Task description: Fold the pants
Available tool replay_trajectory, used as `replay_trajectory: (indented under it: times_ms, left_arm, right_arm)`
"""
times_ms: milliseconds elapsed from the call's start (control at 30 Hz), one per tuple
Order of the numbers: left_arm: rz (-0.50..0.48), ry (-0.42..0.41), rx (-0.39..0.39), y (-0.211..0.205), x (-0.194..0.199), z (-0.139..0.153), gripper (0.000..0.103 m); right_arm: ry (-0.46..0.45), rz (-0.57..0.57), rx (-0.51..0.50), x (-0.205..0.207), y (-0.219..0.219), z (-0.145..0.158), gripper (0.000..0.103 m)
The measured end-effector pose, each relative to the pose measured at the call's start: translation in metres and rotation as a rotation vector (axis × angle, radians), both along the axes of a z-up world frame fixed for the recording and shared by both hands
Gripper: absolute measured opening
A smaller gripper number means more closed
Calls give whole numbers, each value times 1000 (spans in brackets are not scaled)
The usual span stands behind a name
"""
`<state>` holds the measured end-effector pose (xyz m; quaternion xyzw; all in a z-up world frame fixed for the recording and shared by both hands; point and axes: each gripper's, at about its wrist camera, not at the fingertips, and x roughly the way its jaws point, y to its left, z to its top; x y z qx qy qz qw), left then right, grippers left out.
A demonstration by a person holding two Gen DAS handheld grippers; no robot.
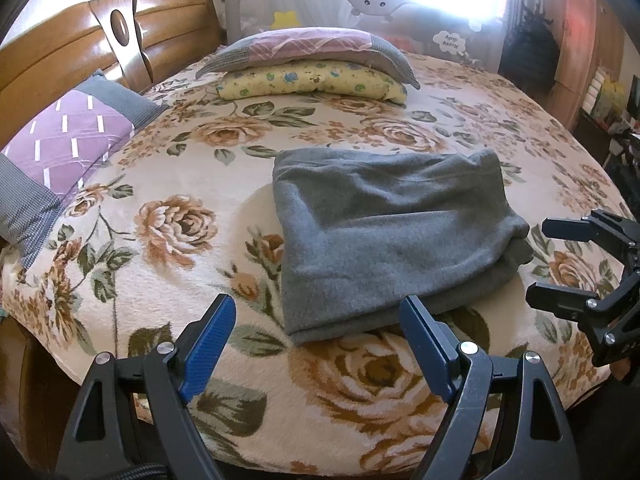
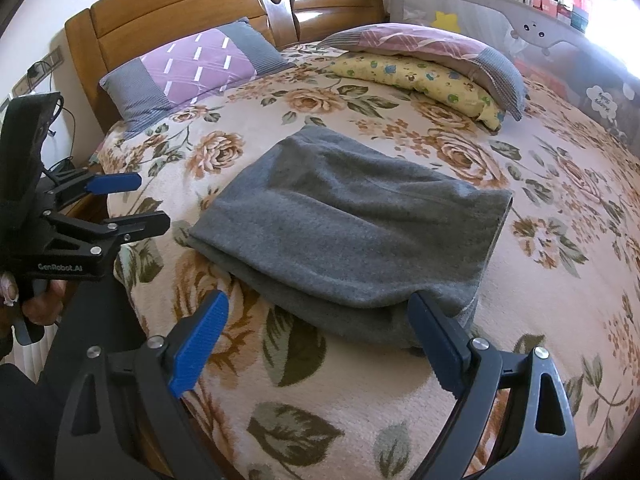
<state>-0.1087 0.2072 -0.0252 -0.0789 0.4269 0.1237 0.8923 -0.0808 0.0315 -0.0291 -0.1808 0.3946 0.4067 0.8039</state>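
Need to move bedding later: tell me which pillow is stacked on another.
The pink-patterned pillow lies on the yellow floral one. The purple pillow leans alone by the headboard.

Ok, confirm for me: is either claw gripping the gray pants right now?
No: the left claw and right claw both hang open over the bedspread, apart from the folded gray pants.
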Motion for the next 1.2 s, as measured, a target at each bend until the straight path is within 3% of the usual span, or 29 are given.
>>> replay_trajectory:
  times_ms: [200, 1200]
  left_arm:
    - [-6, -20, 34, -1, 1, 2, 84]
    - [-20, -4, 14, 4, 11, -6, 84]
  right_arm:
    - [1, -1, 1, 0, 0, 0, 92]
    - [17, 2, -3, 2, 5, -10, 92]
